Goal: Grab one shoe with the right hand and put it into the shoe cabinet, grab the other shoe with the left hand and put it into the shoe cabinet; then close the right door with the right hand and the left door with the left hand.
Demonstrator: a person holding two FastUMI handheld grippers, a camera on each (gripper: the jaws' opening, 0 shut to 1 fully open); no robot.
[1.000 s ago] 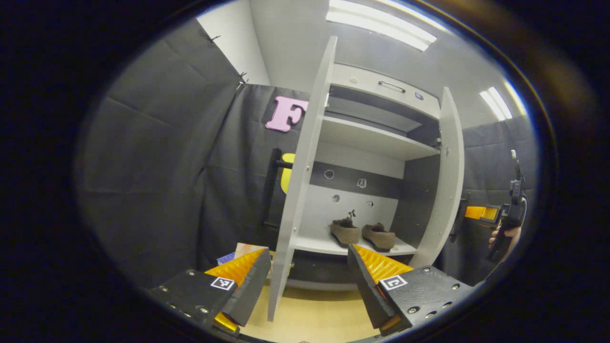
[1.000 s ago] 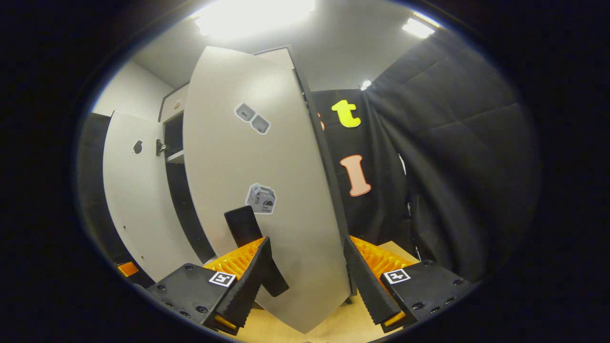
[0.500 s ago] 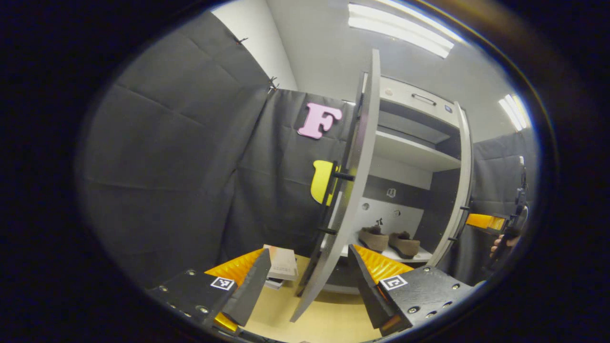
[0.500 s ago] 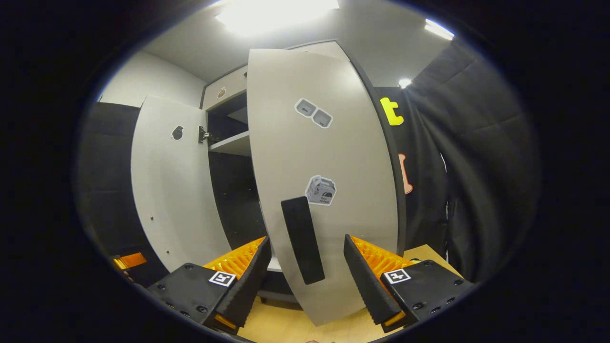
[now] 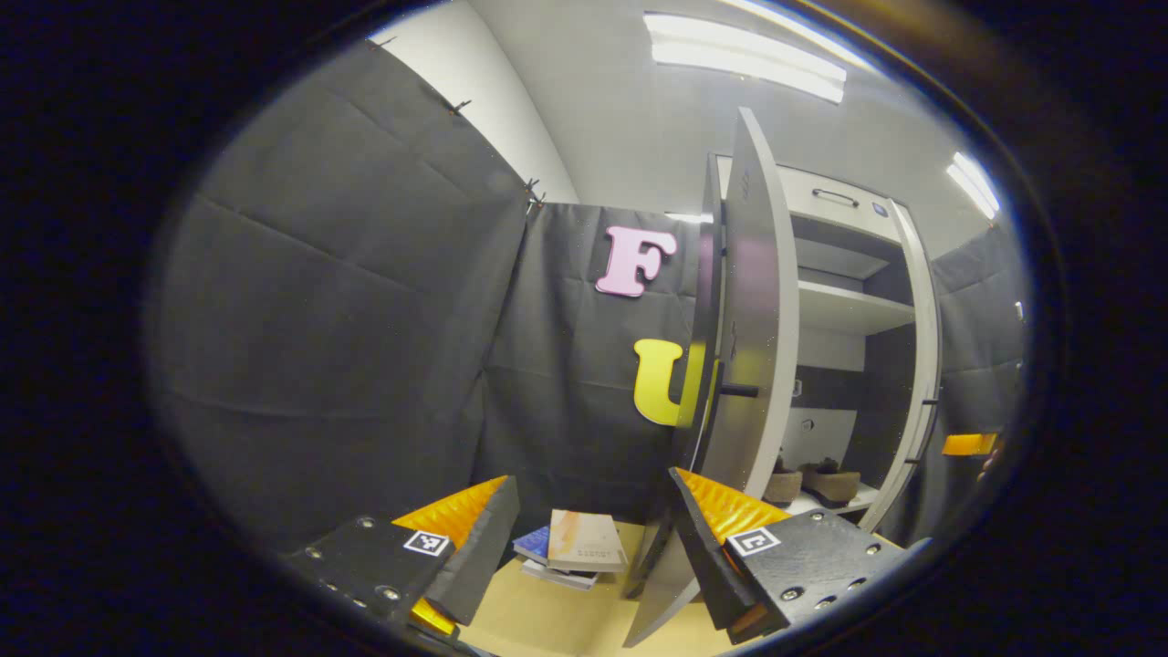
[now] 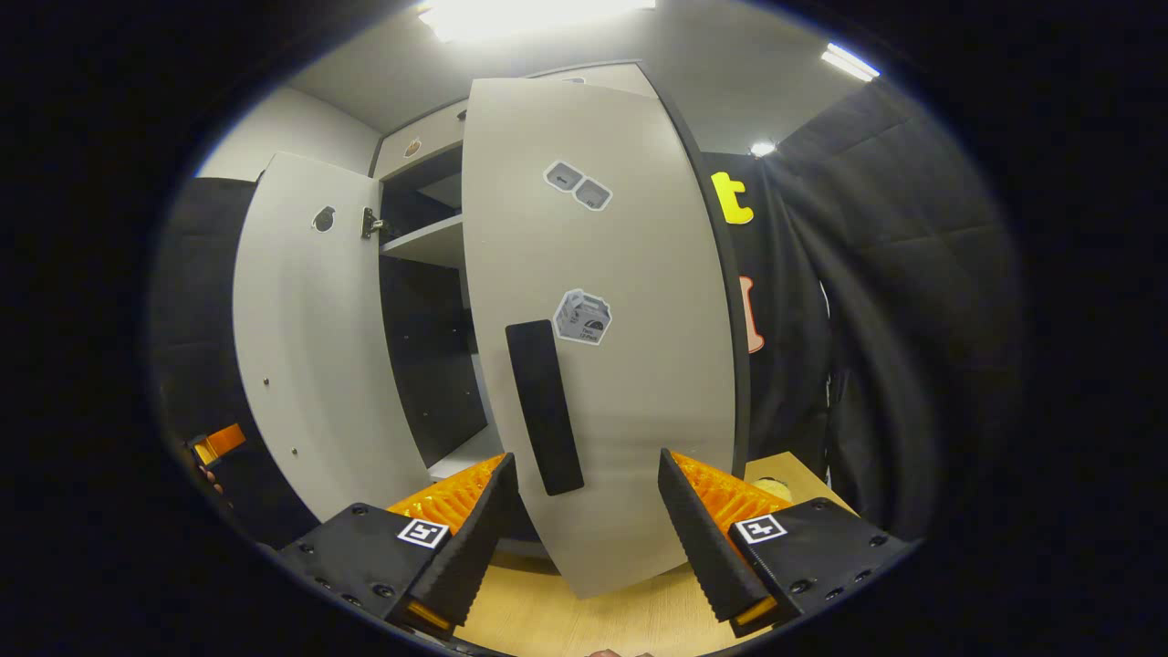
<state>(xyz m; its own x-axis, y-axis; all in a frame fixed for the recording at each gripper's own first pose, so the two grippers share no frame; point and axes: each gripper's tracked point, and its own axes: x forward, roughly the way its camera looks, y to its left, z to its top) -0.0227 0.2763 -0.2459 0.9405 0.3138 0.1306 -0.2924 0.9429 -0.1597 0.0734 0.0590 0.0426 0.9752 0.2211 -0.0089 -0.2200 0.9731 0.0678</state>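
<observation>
The white shoe cabinet (image 5: 849, 196) stands with both doors ajar. Two brown shoes (image 5: 826, 479) sit side by side on its lower shelf. In the left gripper view the left door (image 5: 748, 347) shows almost edge-on, its black handle (image 5: 737, 391) sticking out. My left gripper (image 5: 589, 516) is open at the door's outer side, and the door's bottom edge passes behind its right finger. In the right gripper view my right gripper (image 6: 584, 502) is open, facing the right door (image 6: 630, 365) just below its black handle (image 6: 545, 406). The left door (image 6: 301, 338) hangs beyond.
A small stack of books (image 5: 579, 547) lies on the wooden floor (image 5: 547, 611) beside the left door. Black cloth walls close in on both sides. The right gripper (image 5: 967, 444) shows at the far right, and the left gripper (image 6: 217, 443) at the far left.
The left gripper view has swung left, from the cabinet's inside to the outer side of the left door. The right door now faces the right gripper more squarely, its handle higher in view.
</observation>
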